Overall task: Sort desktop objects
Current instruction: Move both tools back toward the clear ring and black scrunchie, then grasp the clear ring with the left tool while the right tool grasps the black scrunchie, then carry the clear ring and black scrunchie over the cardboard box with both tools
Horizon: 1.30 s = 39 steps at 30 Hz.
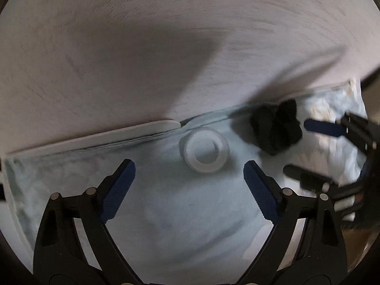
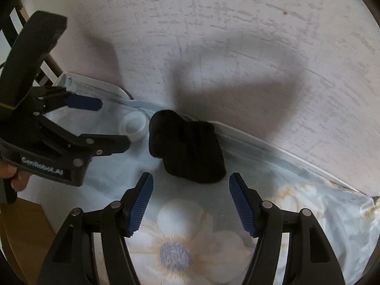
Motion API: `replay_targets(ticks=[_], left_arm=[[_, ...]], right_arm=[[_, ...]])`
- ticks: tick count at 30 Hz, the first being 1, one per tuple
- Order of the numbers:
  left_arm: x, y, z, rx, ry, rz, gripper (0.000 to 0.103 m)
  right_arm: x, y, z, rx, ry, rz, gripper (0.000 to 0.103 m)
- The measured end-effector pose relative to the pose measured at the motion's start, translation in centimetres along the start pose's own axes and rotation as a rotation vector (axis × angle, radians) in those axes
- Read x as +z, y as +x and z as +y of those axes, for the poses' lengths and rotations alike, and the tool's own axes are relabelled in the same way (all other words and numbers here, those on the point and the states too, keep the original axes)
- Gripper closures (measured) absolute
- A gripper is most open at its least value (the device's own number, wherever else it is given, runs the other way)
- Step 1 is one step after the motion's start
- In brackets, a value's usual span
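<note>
A white ring-shaped roll [image 1: 205,152] [image 2: 134,128] lies on the pale blue flower-print cloth [image 1: 166,213] [image 2: 308,201], close to the wall. Right beside it sits a crumpled black object [image 1: 275,128] [image 2: 187,147], perhaps fabric. My left gripper [image 1: 188,166] [image 2: 114,123] hangs open just above and in front of the ring, with nothing between its blue-padded fingers. My right gripper [image 2: 191,178] [image 1: 296,147] is open too, its fingertips just short of the black object and apart from it.
A white textured wall [image 2: 213,35] rises directly behind the cloth's white-edged back border [image 1: 142,130]. A person's hand [image 2: 14,178] holds the left gripper's handle. A brown surface [image 2: 23,225] shows beyond the cloth's left side, with dark bars [image 2: 14,28] above.
</note>
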State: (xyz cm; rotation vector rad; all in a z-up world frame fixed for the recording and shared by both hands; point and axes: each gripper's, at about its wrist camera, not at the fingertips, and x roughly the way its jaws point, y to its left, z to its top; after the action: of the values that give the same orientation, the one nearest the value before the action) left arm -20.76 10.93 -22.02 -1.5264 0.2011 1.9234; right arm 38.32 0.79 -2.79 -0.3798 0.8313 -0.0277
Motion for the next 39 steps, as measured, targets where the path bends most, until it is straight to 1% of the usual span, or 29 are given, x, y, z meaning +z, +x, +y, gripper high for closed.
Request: replay_targets(ticks=[1,5,10,12,13,14,15,16,17,18,20,22,28,31,34,39], left_arm=[[0.0,0.2,0.1,0.003,-0.015,0.004,0.011],[-0.3,1.0,0.1,0.024,-0.023,0.022,0.011],[-0.8,0.9,-0.2,0.067,0.004,-0.009,0.012],[-1.1,0.8,-0.5,0.090,0.035,-0.024,0.015],[-1.2,0.7,-0.6,0.087,0.045,-0.034,0.020],[-1.3,0.4,-0.5,0.086,0.045,-0.045,0.030],[-1.3,0.1,-0.4,0.087,0.042,-0.054,0.036],[-1.3,-0.1,-0.2,0.086,0.040,-0.062,0.050],[-1.3,-0.4,0.0,0.085,0.035,-0.069,0.061],[-1.3,-0.5,0.3,0.083,0.030,-0.071,0.063],[-1.3,-0.8,0.8,0.057,0.016,-0.072,0.063],[-1.5,-1.0,0.9,0.049,0.019,-0.068,0.064],[-2.3,-2.2,1.3,0.011,0.017,-0.032,0.064],[-2.8,-3.6,1.3,0.008,0.038,-0.020,0.064],[-3.2,-5.3,1.2,0.007,0.057,-0.025,0.064],[-3.9,-9.6,1.2,-0.019,0.068,-0.043,0.064]], right_arm=[[0.1,0.1,0.1,-0.004,-0.005,-0.005,0.041],[0.6,0.5,0.2,0.008,-0.007,-0.019,0.041],[0.9,1.0,0.4,0.013,-0.011,-0.021,0.041],[1.0,1.3,0.7,0.009,-0.024,-0.011,0.055],[1.0,1.3,0.7,0.007,-0.027,-0.005,0.066],[1.1,1.4,0.8,0.010,-0.028,0.000,0.075],[1.2,1.4,0.8,0.015,-0.028,-0.001,0.076],[1.2,1.3,0.8,0.023,-0.028,-0.002,0.080],[1.3,1.3,0.7,0.028,-0.026,0.000,0.085],[1.4,1.3,0.8,0.033,-0.026,0.001,0.086],[1.6,1.2,0.9,0.038,-0.031,0.005,0.089],[1.6,1.1,1.2,0.040,-0.039,0.008,0.091],[1.5,0.0,1.5,0.049,-0.049,0.019,0.092],[1.3,-1.2,1.4,0.054,-0.045,0.022,0.092],[1.2,-2.7,1.4,0.053,-0.049,0.021,0.092],[1.0,-6.7,1.8,0.055,-0.049,-0.004,0.092]])
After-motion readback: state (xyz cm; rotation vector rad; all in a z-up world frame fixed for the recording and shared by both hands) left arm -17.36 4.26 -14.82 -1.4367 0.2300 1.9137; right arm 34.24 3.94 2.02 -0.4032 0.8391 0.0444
